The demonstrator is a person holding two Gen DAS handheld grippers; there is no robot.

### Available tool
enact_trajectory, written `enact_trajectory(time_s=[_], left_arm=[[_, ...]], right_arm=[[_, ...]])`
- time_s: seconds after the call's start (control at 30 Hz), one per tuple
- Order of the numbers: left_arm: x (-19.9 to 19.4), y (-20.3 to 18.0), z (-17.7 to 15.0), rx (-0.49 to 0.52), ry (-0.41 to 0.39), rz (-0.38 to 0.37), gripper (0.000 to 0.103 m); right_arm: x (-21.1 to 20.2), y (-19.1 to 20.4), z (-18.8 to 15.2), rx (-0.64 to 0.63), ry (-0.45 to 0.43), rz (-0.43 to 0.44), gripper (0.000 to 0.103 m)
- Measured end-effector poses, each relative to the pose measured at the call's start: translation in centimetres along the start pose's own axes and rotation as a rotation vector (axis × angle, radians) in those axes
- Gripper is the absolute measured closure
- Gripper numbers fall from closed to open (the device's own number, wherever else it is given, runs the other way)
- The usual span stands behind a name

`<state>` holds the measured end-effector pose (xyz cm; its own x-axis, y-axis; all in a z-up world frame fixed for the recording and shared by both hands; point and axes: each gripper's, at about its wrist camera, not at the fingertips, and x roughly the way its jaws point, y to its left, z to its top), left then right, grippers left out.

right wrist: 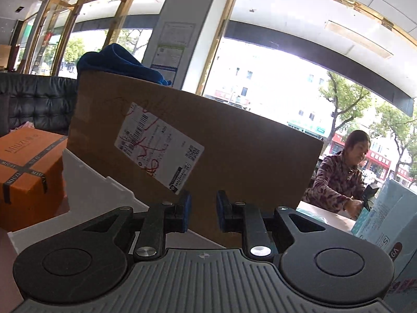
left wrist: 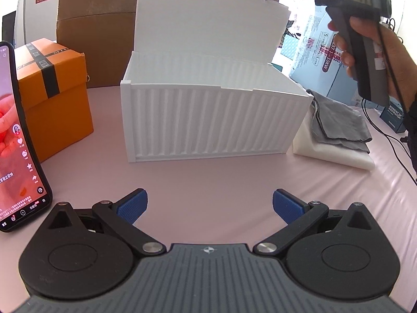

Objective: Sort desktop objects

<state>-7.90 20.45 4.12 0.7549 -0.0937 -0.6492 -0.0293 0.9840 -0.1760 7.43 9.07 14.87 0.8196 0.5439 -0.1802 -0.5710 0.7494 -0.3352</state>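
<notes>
A white ribbed storage box (left wrist: 208, 120) stands mid-table with its lid (left wrist: 208, 23) raised. My left gripper (left wrist: 210, 206) hovers low over the pink tabletop (left wrist: 208, 177) in front of it, wide open and empty. A folded grey cloth (left wrist: 338, 120) lies on a white pad (left wrist: 336, 154) to the box's right. A phone (left wrist: 18, 143) with a lit screen leans at the left edge. A hand holds the right gripper's body (left wrist: 365, 39) high above the box's right end. In the right wrist view, my right gripper (right wrist: 204, 214) is narrowly open with nothing between its blue pads (right wrist: 185, 214), above the white lid (right wrist: 91, 190).
An orange gift box (left wrist: 52, 91) with black tape sits left of the white box, also in the right wrist view (right wrist: 26, 167). A large cardboard carton (right wrist: 208, 143) stands behind. Light blue packages (left wrist: 320, 52) and black cables (left wrist: 385, 135) crowd the right. A person (right wrist: 338, 180) sits beyond.
</notes>
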Motion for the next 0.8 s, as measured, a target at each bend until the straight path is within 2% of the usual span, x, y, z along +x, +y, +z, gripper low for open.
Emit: enact_trajectory(time_s=[0.07,0.13,0.17,0.23,0.33,0.37,0.4,0.5,0.57,0.8], left_arm=[[0.0,0.0,0.0,-0.001,0.003,-0.002,0.0],[0.1,-0.1,0.0,-0.001,0.006,0.0,0.0],[0.1,-0.1,-0.1,-0.001,0.008,0.001,0.0],[0.2,-0.2,-0.1,0.001,0.01,0.003,0.0],[0.2,-0.4,-0.1,0.012,0.01,0.006,0.0],[0.3,-0.5,-0.2,0.016,0.011,0.007,0.0],[0.3,-0.6,-0.2,0.02,0.012,0.008,0.0],[0.3,-0.7,-0.2,0.027,0.009,0.013,0.0],[0.3,-0.7,-0.2,0.024,0.008,0.014,0.0],[0.4,-0.8,-0.3,0.031,0.018,0.003,0.0]], right_arm=[[-0.9,-0.2,-0.1,0.028,-0.049,-0.016,0.085],[-2.5,-0.3,0.2,0.063,-0.115,0.003,0.079],[-3.4,-0.4,0.4,0.08,-0.152,0.031,0.076],[-5.0,0.1,0.7,0.057,-0.177,0.149,0.074],[-5.7,2.0,0.1,-0.016,-0.109,0.257,0.079],[-5.2,2.7,-0.3,-0.025,-0.059,0.278,0.091],[-4.6,3.2,-0.7,-0.032,-0.019,0.283,0.096],[-3.0,3.8,-1.8,-0.029,0.028,0.231,0.096],[-2.5,3.2,-2.1,0.02,0.032,0.21,0.096],[-1.0,1.2,-1.8,0.154,0.066,0.198,0.096]])
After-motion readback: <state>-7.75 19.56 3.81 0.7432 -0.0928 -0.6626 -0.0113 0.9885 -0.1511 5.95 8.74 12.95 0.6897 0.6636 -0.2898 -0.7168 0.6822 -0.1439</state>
